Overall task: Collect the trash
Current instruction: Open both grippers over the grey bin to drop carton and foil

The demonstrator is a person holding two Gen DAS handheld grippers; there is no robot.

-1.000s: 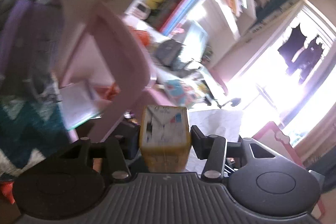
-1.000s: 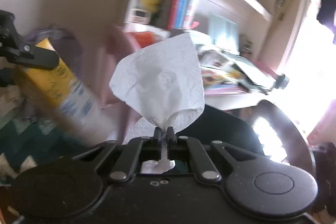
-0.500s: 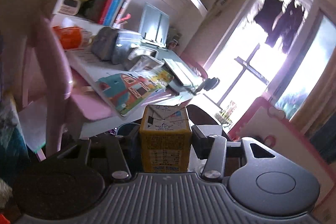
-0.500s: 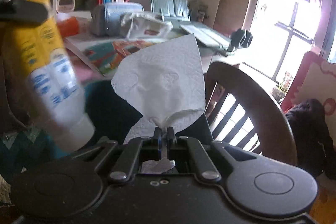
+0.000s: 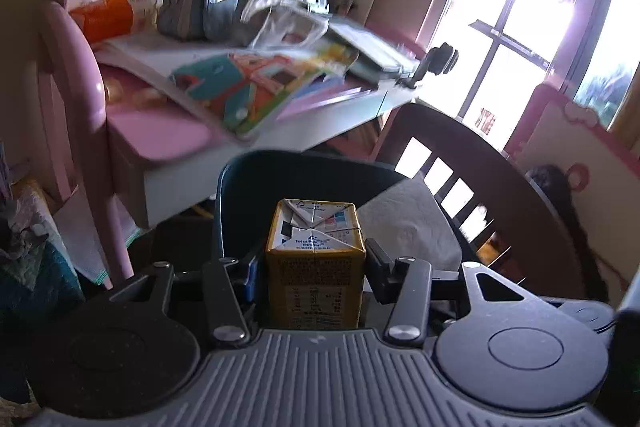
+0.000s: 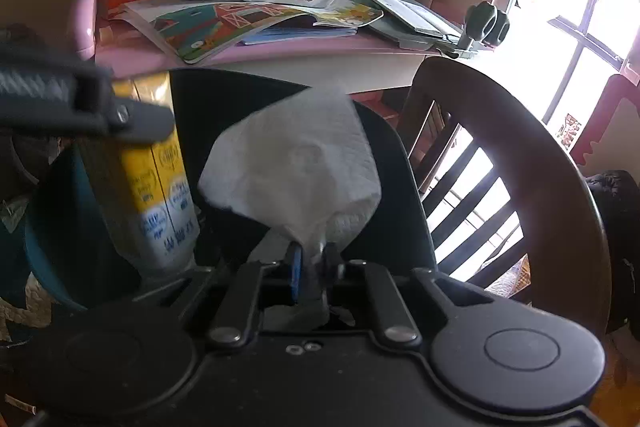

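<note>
Trash both over dark bin (image 6: 400, 163): carton (image 5: 316, 267) clamped in left fingers (image 5: 316, 263), tissue (image 6: 296, 167) between right fingers (image 6: 314, 267), which have just been opening. I'd spread wider, let tissue drop clear, then release carton inside rim.

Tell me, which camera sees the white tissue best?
The right wrist view. There the white tissue fills the middle, standing up between the right gripper, whose jaws have just been opening. The left wrist view shows only part of it, behind the yellow carton.
</note>
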